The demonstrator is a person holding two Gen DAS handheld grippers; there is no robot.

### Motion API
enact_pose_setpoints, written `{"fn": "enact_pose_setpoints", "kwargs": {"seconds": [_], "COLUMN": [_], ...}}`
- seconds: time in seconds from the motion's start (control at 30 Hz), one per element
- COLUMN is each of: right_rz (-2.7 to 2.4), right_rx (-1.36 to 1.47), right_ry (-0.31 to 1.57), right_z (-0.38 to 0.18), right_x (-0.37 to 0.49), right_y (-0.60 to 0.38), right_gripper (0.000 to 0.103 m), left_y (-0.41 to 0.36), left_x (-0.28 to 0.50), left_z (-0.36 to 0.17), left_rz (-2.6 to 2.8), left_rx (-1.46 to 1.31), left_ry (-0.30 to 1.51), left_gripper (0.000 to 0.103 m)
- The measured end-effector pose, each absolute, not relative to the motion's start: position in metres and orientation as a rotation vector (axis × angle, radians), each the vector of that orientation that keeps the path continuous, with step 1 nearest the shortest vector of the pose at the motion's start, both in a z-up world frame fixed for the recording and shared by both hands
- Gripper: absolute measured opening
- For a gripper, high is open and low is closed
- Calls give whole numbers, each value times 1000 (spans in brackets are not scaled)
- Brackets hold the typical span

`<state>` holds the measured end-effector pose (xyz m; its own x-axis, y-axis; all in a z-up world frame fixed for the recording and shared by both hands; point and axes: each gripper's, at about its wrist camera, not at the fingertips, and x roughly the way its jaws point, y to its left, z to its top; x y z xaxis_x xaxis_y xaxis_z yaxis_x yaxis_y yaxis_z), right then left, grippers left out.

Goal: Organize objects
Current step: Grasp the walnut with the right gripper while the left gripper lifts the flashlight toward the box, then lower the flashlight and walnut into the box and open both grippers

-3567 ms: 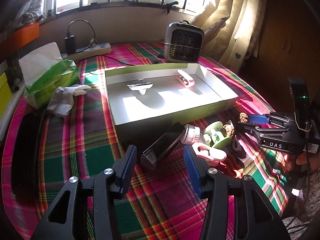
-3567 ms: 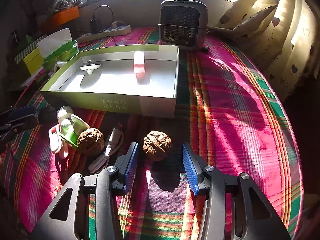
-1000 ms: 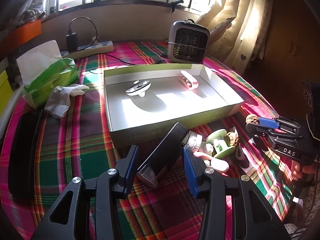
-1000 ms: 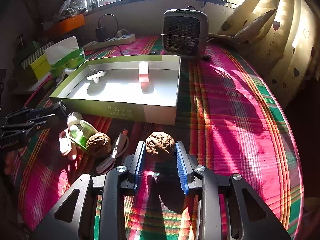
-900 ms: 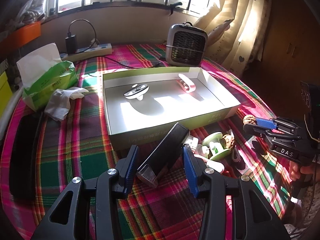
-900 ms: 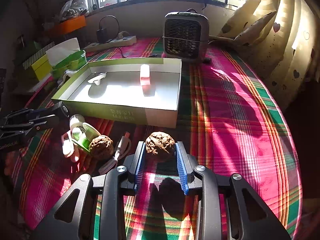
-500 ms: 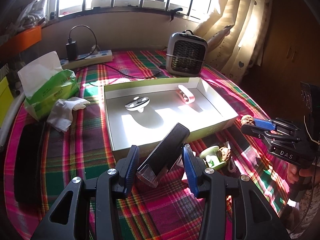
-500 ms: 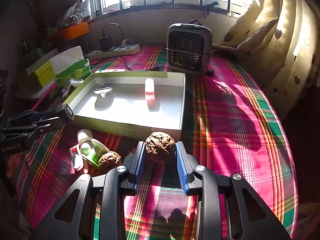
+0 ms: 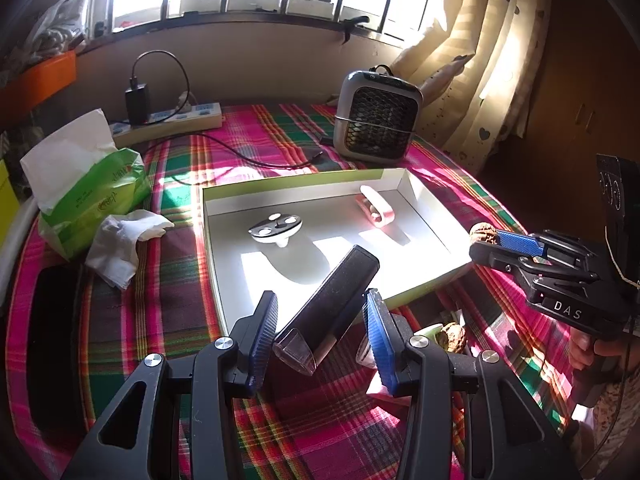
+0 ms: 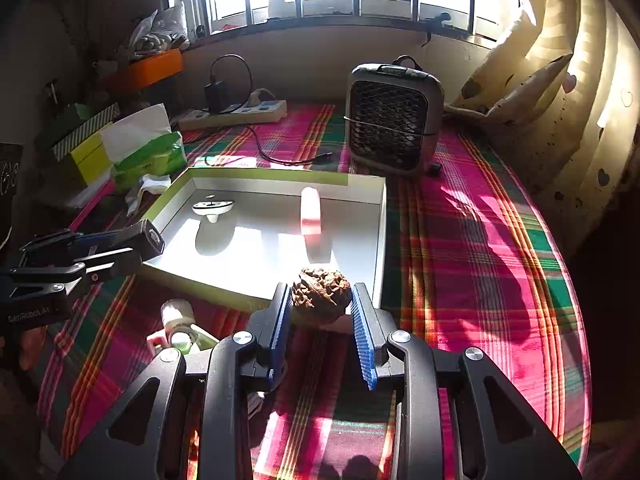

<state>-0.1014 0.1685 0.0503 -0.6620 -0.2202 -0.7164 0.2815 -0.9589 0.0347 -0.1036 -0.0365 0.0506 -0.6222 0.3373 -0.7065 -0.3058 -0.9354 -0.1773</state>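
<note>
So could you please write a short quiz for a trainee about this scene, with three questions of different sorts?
1. True or false: the right gripper is empty.
2. What does the left gripper hold between its fingers? A) a tissue B) a long black device C) a pink clip
3. How many things lie inside the open box? Name them.

Key:
1. False: it is shut on a walnut.
2. B, the black device.
3. Two: a white-and-black piece and a pink clip.
</note>
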Motion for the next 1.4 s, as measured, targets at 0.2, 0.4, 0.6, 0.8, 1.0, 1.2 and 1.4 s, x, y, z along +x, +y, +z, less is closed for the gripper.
{"fn": "enact_pose_setpoints", "kwargs": {"seconds": [0.2, 0.4, 0.6, 0.8, 1.0, 1.2, 1.4], "right_rz": [-2632, -2630, -2636, -2638, -2631, -2612, -2607], "right_rx": [1123, 1140, 1160, 1187, 1220, 1247, 1260], "right_ry": [123, 135, 160, 180, 209, 220, 237], "right_z": [51, 49, 46, 38, 29, 21, 14], "right_x": [-120, -138, -160, -181, -197, -207, -211], "right_y": [165, 162, 160, 159, 156, 153, 150], "right_gripper": [31, 31, 31, 31, 31, 32, 32], "left_y": [-32, -30, -23, -17, -11, -5, 0], "left_x": [-118, -134, -147, -168, -183, -193, -200], "left_z": [51, 50, 49, 39, 31, 24, 19], "left_rz": [2540, 2537, 2529, 2503, 2493, 2490, 2491], "left_rx": [-1123, -1133, -1139, -1190, -1220, -1237, -1250], "left_ry": [-57, -70, -78, -104, -112, -88, -81], "left_gripper": [42, 42, 42, 42, 42, 42, 42]}}
